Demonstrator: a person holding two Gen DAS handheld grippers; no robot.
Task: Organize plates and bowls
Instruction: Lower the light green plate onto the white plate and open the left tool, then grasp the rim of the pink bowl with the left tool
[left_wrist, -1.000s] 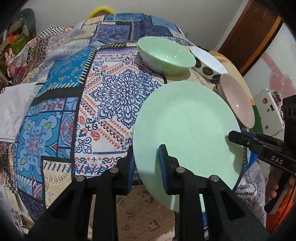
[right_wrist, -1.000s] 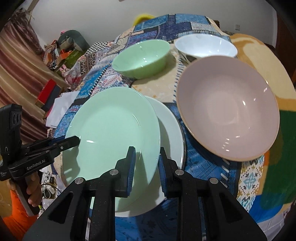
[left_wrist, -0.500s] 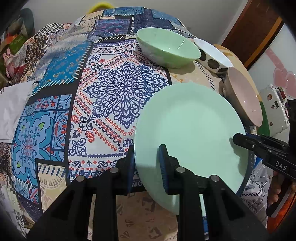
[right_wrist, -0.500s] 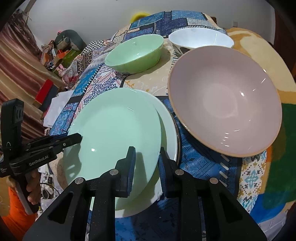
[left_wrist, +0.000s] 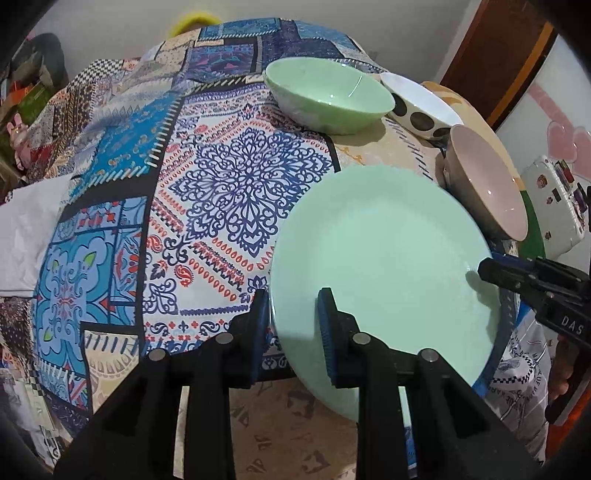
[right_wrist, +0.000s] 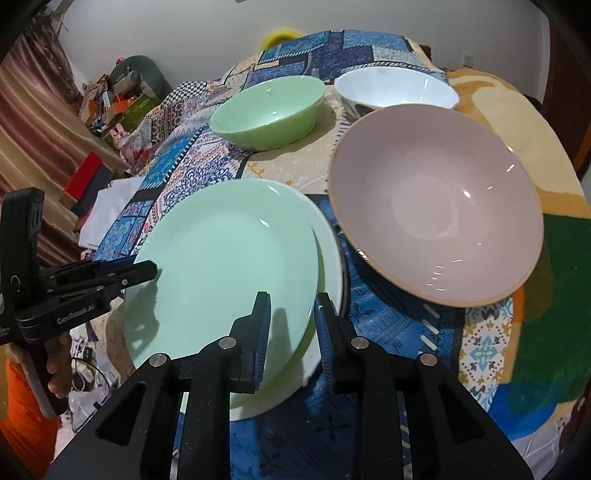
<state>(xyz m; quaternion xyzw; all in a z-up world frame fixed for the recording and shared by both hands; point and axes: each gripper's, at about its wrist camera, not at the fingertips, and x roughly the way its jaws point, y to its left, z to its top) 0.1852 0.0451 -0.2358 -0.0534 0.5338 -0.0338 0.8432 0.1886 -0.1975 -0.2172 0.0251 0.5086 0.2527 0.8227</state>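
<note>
A pale green plate (left_wrist: 380, 258) (right_wrist: 229, 266) is held from two sides, tilted over a white plate (right_wrist: 328, 266) near the table's front edge. My left gripper (left_wrist: 293, 295) (right_wrist: 147, 269) has the plate's left rim between its pads, and its jaws are opening slightly. My right gripper (right_wrist: 291, 299) (left_wrist: 487, 269) is shut on the plate's near right rim. A large pink bowl (right_wrist: 436, 221) (left_wrist: 487, 184) sits just right of the plates. Behind them stand a green bowl (right_wrist: 269, 110) (left_wrist: 328, 96) and a white dotted bowl (left_wrist: 417, 107) (right_wrist: 395, 88).
A patchwork tablecloth (left_wrist: 229, 192) covers the round table. A folded white cloth (left_wrist: 26, 240) lies at its left edge. Clutter and boxes (right_wrist: 110, 103) stand on the floor beyond, and a white case (left_wrist: 554, 206) stands to the right.
The green plate has come slightly lower and closer over the white plate. Both grippers stay at its rim, with little other movement.
</note>
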